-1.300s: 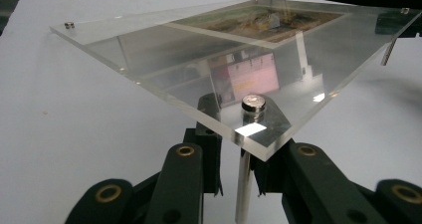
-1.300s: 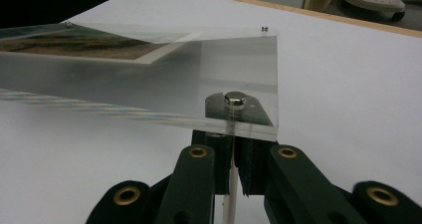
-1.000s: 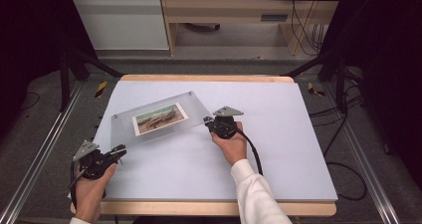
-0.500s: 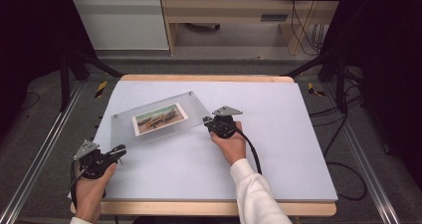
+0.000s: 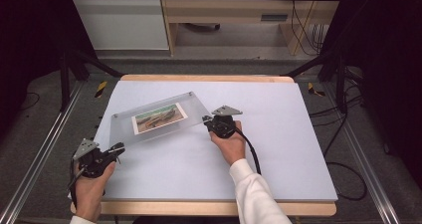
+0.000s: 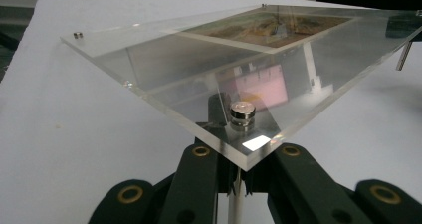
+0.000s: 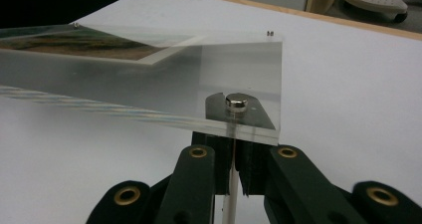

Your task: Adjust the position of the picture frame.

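Both fingers pinch the clear frame's (image 5: 157, 118) corner legs above the pale-blue table (image 5: 278, 149).

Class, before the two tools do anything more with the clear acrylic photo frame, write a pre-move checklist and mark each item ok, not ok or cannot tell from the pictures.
1. Left tool shut on a corner post under the acrylic frame: ok, seen in the left gripper view.
2. Right tool shut on the post of the opposite corner: ok, seen in the right gripper view.
3. Metal cap seated above the left grip: ok.
4. Metal cap seated above the right grip: ok.
5. Photo flat between the panes: ok.
6. Frame lifted off the table: cannot tell.
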`<state>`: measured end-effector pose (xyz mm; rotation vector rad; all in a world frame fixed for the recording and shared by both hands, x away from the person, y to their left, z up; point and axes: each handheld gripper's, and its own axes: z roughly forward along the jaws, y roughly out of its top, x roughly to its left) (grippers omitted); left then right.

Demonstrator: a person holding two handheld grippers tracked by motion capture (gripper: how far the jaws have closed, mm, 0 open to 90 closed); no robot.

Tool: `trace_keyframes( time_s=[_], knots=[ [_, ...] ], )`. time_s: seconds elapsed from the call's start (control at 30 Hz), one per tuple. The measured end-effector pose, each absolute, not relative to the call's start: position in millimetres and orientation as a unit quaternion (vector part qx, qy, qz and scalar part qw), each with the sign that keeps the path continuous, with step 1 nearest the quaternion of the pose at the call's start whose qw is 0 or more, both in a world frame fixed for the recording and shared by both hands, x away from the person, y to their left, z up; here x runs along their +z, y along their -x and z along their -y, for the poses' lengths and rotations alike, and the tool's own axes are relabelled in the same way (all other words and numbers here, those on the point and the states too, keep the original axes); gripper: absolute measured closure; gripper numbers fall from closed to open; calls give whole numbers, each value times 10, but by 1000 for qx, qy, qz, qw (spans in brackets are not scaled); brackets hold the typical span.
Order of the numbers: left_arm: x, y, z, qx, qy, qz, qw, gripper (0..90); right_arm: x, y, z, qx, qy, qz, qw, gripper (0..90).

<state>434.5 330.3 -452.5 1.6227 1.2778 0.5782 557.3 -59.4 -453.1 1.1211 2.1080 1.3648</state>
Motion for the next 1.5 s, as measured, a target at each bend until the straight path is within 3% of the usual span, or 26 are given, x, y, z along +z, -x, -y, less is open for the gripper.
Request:
trace_keyframes(
  time_s=[0.57,1.5],
  knots=[
    [-4377,-4260,-3308,250,-652,-510,502,832,-4329,-5428,655,504,-387,-746,200,845],
    [-4240,-4255,-3074,245,-669,-476,516,825,-4197,-5262,943,504,-398,-735,218,843]
  ],
)
